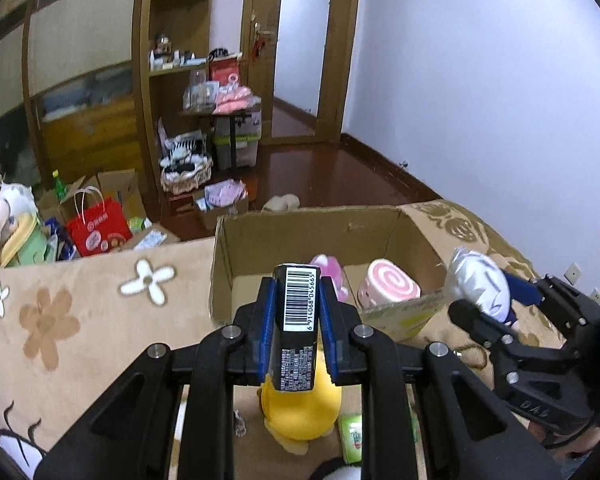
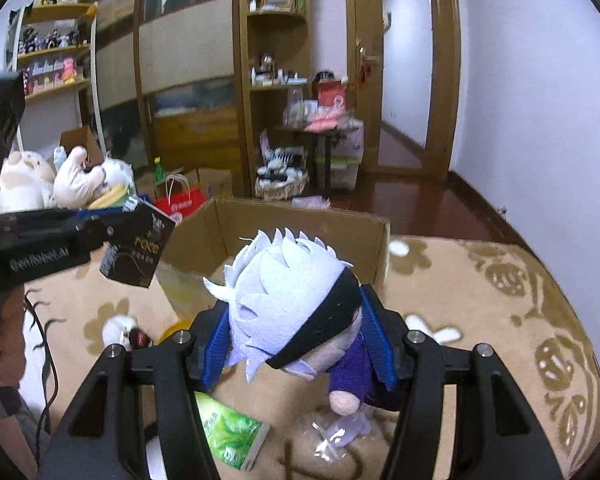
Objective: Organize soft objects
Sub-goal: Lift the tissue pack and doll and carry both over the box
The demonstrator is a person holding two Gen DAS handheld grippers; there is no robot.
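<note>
My left gripper is shut on a black box with a barcode, held above the bed in front of an open cardboard box. The black box also shows in the right wrist view. My right gripper is shut on a white-haired plush doll with a black blindfold and purple clothes, held just before the cardboard box. The doll also shows in the left wrist view. Inside the box lie a pink swirl roll plush and a pink plush.
A yellow plush and a green tissue pack lie on the beige flowered blanket below my left gripper. The green pack and a small white plush show in the right wrist view. Cluttered floor, shelves and doorway lie beyond.
</note>
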